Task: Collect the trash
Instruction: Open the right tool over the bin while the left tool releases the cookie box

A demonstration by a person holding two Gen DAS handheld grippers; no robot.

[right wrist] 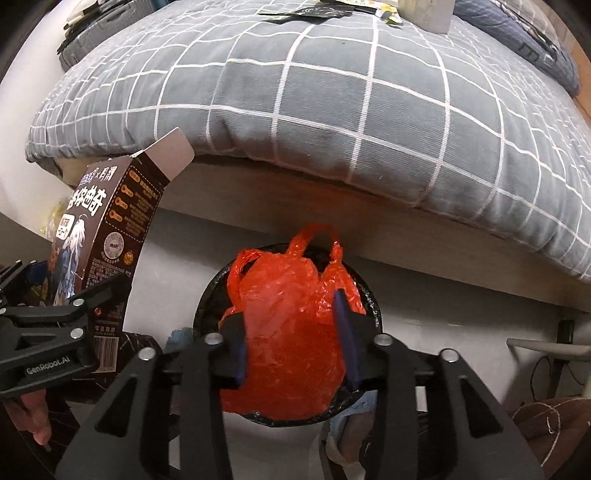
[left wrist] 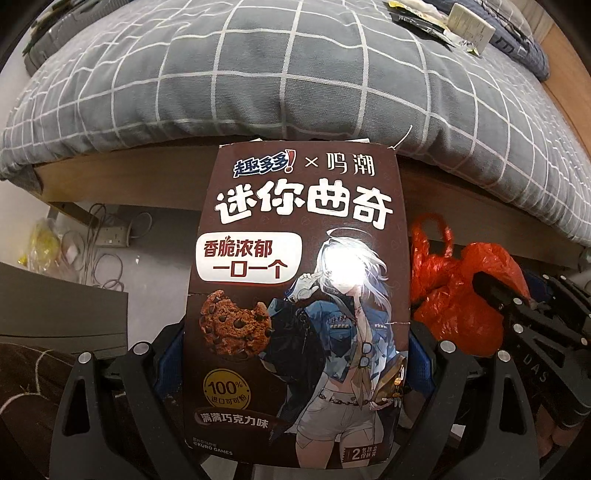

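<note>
Red plastic bag [right wrist: 291, 325], crumpled, sitting in the mouth of a round black bin [right wrist: 373, 302] on the floor beside the bed [right wrist: 295, 110]; handles sticking up toward the bed frame. Right gripper [right wrist: 295, 347] straddling the bag, fingers [right wrist: 345, 332] part open, blue pads close along both sides; firm pressing not discernible. Brown cookie box [left wrist: 295, 295] upright to the left of the bin, top flap open, clamped at its lower sides by the left gripper [left wrist: 295, 354]. Grey checked duvet [left wrist: 295, 74] overhanging the bed edge behind. Wrappers [left wrist: 424, 18] far back on the duvet. Power strip [left wrist: 114, 236] and cables on the floor, left.
</note>
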